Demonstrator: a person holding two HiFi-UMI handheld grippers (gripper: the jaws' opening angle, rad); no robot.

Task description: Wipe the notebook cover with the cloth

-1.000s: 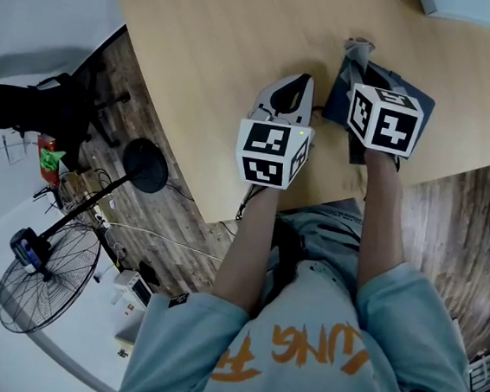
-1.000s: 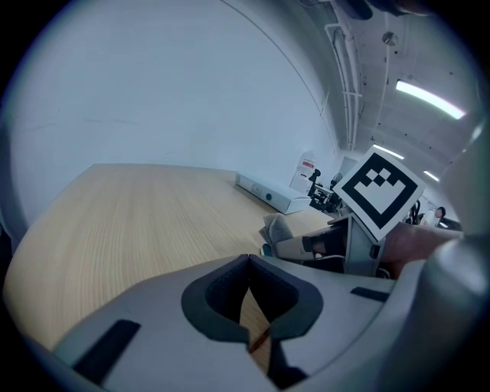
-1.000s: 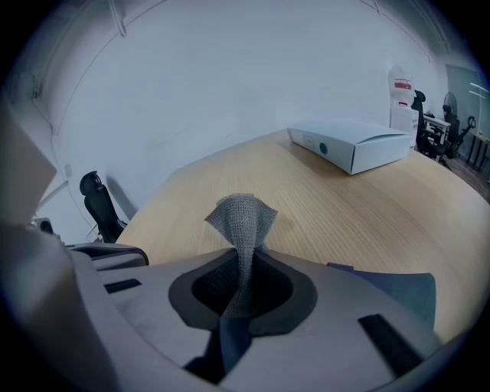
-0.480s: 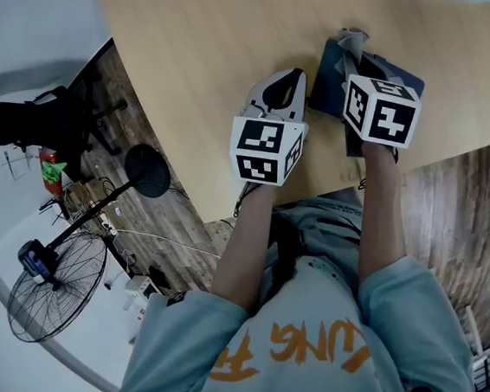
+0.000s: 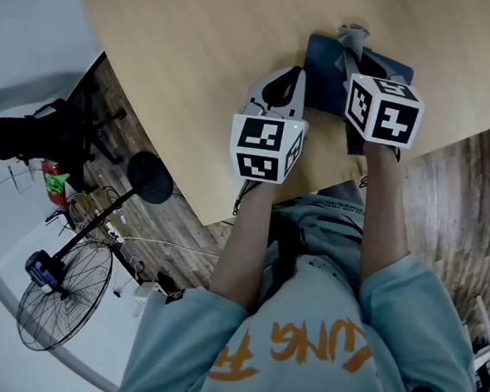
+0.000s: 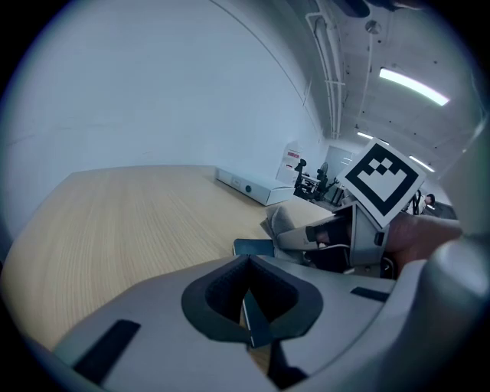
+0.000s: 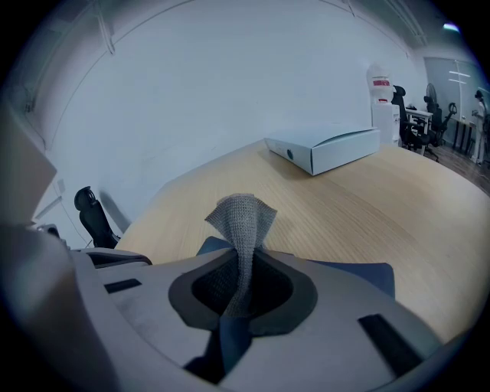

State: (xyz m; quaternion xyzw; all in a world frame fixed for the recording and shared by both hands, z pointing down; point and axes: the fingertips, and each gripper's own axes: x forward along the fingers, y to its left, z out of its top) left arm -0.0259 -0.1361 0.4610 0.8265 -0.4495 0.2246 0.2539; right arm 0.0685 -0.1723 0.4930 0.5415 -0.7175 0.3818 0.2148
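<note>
Person's clothing:
- We log a pale blue-green T-shirt (image 5: 321, 303) with large orange lettering (image 5: 298, 349) across the chest.
- The loose sleeves (image 5: 185, 332) are the same colour as the shirt.
- Below the hem we see a lighter blue-grey garment (image 5: 326, 215).

Left gripper (image 5: 290, 81):
- The shell is a smooth, rounded pale grey.
- Dark grey pads (image 6: 222, 295) line the mouth.
- Its marker cube (image 5: 269, 150) is white with black square patterns.
- We spot a small green light (image 5: 302, 129) at one top corner of the cube.

Right gripper (image 5: 359, 70):
- It has the same pale grey build.
- Narrow dark slots (image 7: 390, 343) are set into the shell.
- It carries its own black-and-white marker cube (image 5: 383, 112).
</note>
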